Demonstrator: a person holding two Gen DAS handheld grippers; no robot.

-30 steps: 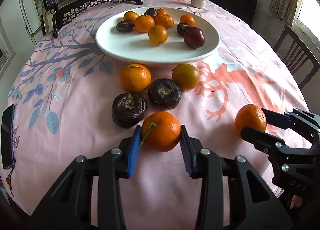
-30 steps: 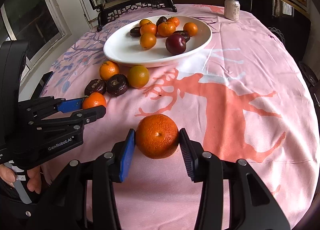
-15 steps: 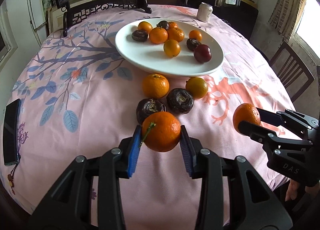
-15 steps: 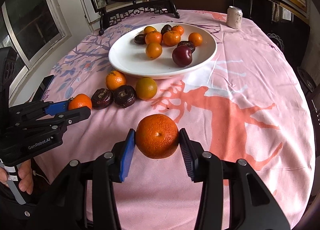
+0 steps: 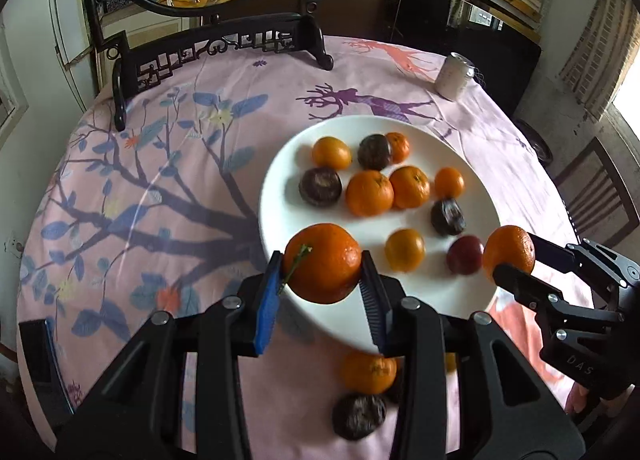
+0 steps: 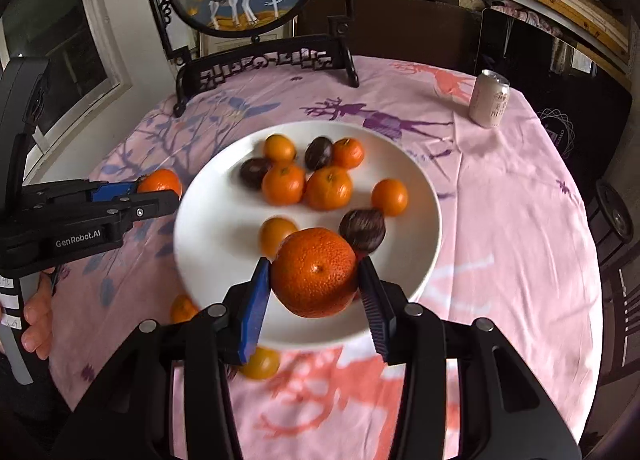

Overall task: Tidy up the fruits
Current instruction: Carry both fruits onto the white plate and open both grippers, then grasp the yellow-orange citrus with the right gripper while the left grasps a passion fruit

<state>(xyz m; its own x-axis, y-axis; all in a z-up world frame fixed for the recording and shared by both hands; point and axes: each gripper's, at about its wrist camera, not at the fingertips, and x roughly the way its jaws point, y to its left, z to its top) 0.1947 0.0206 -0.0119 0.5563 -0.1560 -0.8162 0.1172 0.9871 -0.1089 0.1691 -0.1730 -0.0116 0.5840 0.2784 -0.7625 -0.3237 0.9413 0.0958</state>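
- A white plate (image 5: 276, 196) is seen on a pink tabletop (image 5: 160, 164), and every place here is given relative to that plate.
- The left tongs (image 5: 322, 274) are closed around an orange (image 5: 323, 262) with a green stem, held above the plate's near-left rim.
- The right tongs (image 6: 316, 280) are closed around a second orange (image 6: 314, 272), held above the plate's near edge.
- A second ago both oranges were held low over the tabletop, well short of the plate; they have since been lifted and carried over it.
- The carrying step is judged almost done; lowering and release would remain.
- About ten fruits lie on the plate, mostly toward its far side, so bare space is left near the front.
- Loose fruits (image 5: 370, 372) are left on the tabletop just nearer than the plate, blurred and partly hidden.
- A can (image 6: 490, 104) stands beyond the plate, to its right.
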